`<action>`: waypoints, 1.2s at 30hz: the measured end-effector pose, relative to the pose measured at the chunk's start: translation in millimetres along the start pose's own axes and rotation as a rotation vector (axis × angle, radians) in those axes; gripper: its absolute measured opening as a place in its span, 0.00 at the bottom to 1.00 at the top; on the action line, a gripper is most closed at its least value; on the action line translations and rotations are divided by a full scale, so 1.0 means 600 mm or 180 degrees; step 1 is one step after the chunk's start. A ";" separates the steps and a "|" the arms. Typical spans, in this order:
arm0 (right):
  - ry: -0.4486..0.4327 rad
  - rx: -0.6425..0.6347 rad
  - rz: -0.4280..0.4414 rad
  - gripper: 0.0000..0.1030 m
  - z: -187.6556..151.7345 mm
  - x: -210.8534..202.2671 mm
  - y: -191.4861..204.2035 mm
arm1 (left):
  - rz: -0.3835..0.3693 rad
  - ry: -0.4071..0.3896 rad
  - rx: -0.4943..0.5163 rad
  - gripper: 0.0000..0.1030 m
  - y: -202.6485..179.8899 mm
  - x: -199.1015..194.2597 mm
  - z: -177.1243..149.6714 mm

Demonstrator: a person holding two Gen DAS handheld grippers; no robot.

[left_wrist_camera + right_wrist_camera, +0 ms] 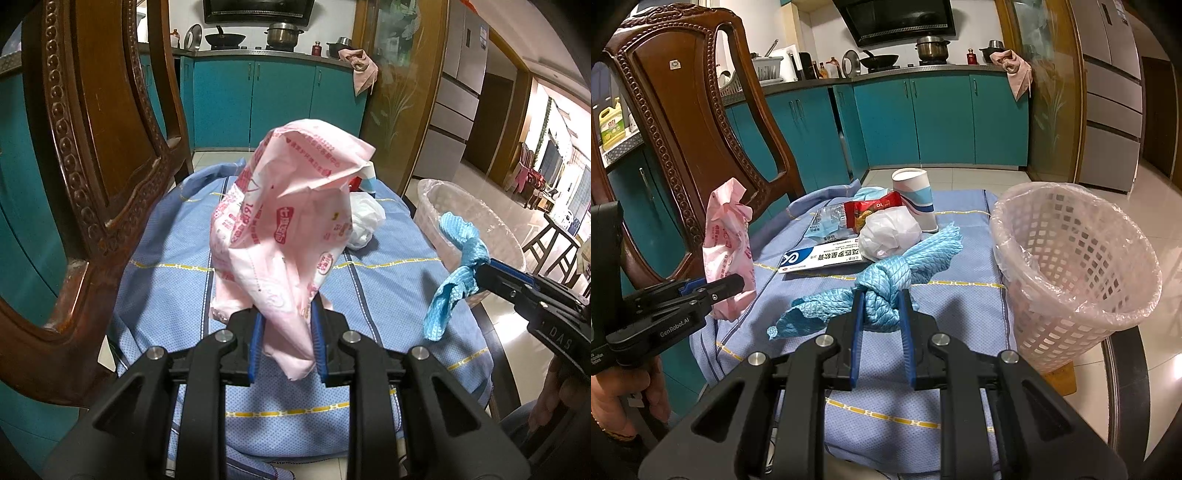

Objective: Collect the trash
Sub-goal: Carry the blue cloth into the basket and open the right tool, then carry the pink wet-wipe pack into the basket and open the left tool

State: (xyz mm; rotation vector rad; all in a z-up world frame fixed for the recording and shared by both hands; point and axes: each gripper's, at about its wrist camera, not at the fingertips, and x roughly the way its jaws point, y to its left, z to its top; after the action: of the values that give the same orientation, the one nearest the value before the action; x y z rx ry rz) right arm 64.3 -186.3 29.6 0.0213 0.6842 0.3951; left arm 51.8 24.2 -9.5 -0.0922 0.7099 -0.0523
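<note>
My left gripper (286, 314) is shut on a crumpled pink plastic wrapper (291, 221) and holds it above the blue cloth; both also show at the left of the right wrist view (726, 243). My right gripper (881, 302) is shut on a knotted blue rag (886, 280), also seen at the right of the left wrist view (456, 266). A white lattice waste basket (1075, 273) lined with clear plastic stands at the table's right edge. On the cloth farther back lie a white crumpled bag (890, 236), a red snack packet (868, 210), a medicine box (823, 256) and a paper cup (916, 199).
A carved wooden chair back (676, 122) stands close on the left. The blue cloth (960, 306) covers a round glass table. Teal kitchen cabinets (942, 118) are behind, a fridge (1112, 92) at the right.
</note>
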 end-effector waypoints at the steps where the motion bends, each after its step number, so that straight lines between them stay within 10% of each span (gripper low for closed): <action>1: -0.0017 0.0006 -0.0005 0.18 0.001 -0.001 -0.001 | -0.0001 0.0000 -0.0002 0.23 0.001 0.000 0.000; 19: -0.0482 0.0940 -0.1014 0.21 0.084 0.019 -0.251 | 0.0008 -0.0018 0.0002 0.23 -0.001 0.001 -0.003; 27: -0.0498 0.1353 -0.0943 0.68 0.056 -0.006 -0.292 | 0.0021 -0.0018 0.0073 0.23 -0.007 0.003 -0.006; 36: -0.1240 0.1084 -0.0771 0.84 0.030 -0.122 -0.190 | -0.0043 -0.0008 0.0312 0.23 -0.070 0.013 -0.003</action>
State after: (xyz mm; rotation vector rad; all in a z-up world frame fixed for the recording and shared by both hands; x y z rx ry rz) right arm 63.5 -316.6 71.4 0.3273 0.3553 0.0331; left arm 56.0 -18.3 -11.9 -0.0031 0.7030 -0.0998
